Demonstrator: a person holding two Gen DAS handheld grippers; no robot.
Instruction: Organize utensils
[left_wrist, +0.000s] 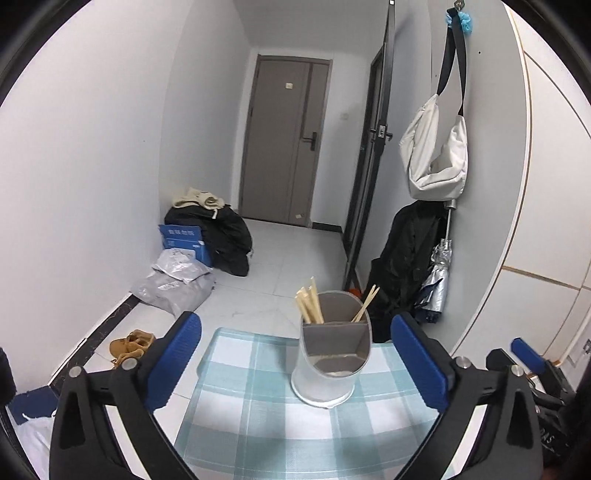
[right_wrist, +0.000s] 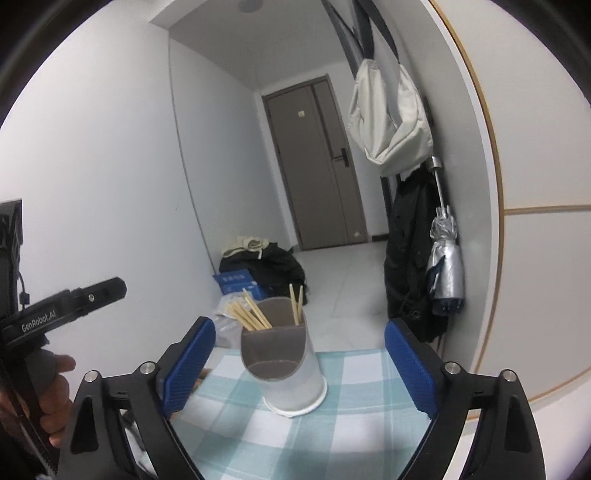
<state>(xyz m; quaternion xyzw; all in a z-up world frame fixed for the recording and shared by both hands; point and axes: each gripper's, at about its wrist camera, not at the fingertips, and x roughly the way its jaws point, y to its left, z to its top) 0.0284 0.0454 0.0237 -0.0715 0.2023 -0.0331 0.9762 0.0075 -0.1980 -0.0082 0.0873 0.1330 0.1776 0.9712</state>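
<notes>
Left wrist view has the utensil holder (left_wrist: 330, 363) upright on the checked desk cloth (left_wrist: 240, 424), chopsticks (left_wrist: 309, 306) standing in its two back compartments, the front one looking empty. Both the left gripper (left_wrist: 295, 369) and the right gripper (right_wrist: 297, 365) hang short of it, jaws spread wide, gripping nothing. No loose utensil shows on the desk, so the sorting looks finished; best to keep clear without knocking the holder.

Upright grey divided holder (left_wrist: 328, 363) on checked cloth, chopsticks (left_wrist: 308, 304) in rear compartments
</notes>
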